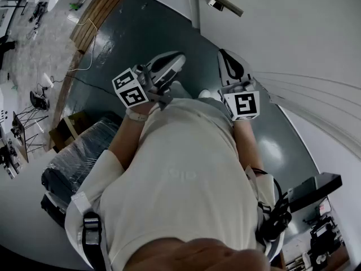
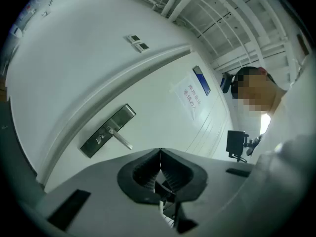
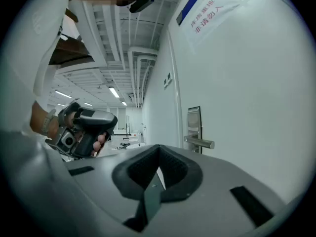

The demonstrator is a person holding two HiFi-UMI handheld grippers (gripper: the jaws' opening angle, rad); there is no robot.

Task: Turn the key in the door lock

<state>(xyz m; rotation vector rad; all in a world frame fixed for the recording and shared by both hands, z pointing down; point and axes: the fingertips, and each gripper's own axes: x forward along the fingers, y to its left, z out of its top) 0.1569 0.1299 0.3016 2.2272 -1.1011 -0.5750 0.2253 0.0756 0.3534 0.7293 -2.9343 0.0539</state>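
A white door [image 2: 163, 112] carries a silver lock plate [image 2: 107, 131] with a lever handle [image 2: 121, 140]; the right gripper view shows that plate [image 3: 194, 127] and lever [image 3: 199, 142] close ahead on the right. No key shows in any view. My left gripper [image 2: 160, 153] is shut and empty, held short of the door; it also appears in a hand [image 3: 85, 130]. My right gripper [image 3: 158, 158] is shut, pointing along the door face; a flat dark strip [image 3: 152, 194] lies in the hollow behind its tips. From above, the left gripper [image 1: 179, 58] and right gripper [image 1: 224, 55] are level in front of the person.
The door's handle [image 1: 224, 0] is at the top of the head view. A wrapped dark crate [image 1: 79, 157] stands to the left, wooden planks [image 1: 96, 13] lie farther off. A paper sign [image 2: 191, 95] hangs on the door. Wall switches [image 2: 137, 42] sit left of the frame.
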